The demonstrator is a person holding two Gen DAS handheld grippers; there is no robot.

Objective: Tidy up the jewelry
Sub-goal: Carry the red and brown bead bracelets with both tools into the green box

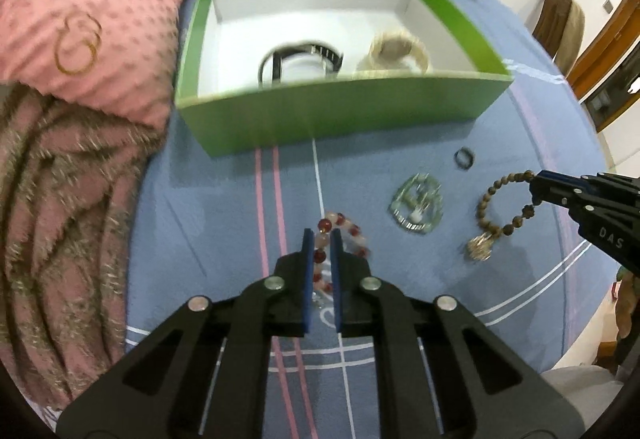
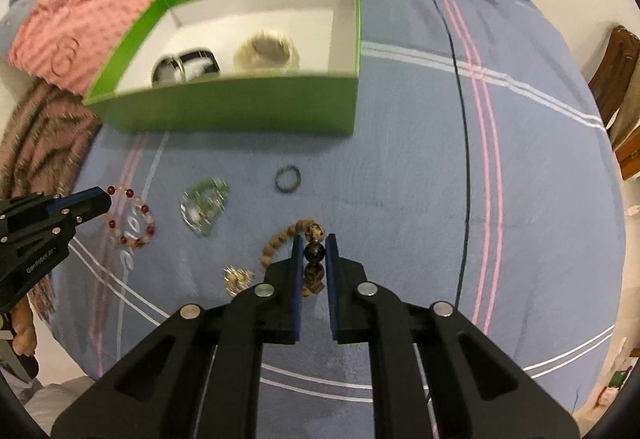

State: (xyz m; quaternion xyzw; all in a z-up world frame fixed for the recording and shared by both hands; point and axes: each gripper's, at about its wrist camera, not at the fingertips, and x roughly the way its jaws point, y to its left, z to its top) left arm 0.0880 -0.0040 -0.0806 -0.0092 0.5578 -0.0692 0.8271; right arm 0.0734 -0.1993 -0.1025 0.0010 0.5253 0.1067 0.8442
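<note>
Two grippers, my left gripper (image 1: 321,239) narrowed on the red-and-pink bead bracelet (image 1: 343,235) at lower centre, my right gripper (image 2: 313,245) clamping the brown bead bracelet (image 2: 313,253), green box (image 1: 320,111) above, blue sheet (image 1: 224,207) beneath.

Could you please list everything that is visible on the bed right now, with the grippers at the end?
Box: one, green outside, white inside, at the far side of the sheet.
Dark band: one, black and silver, in the box, left.
Pale bangle: one, cream, in the box, right.
Red bead bracelet: one, red and pink, on the sheet, between the left fingers.
Green bracelet: one, pale green, mid sheet.
Small ring: one, dark, near the box.
Brown bead bracelet: one, brown with a gold charm, between the right fingers.
Sheet: blue, striped.
Blanket: pink, left.
Left gripper, right gripper: black, blue pads.
</note>
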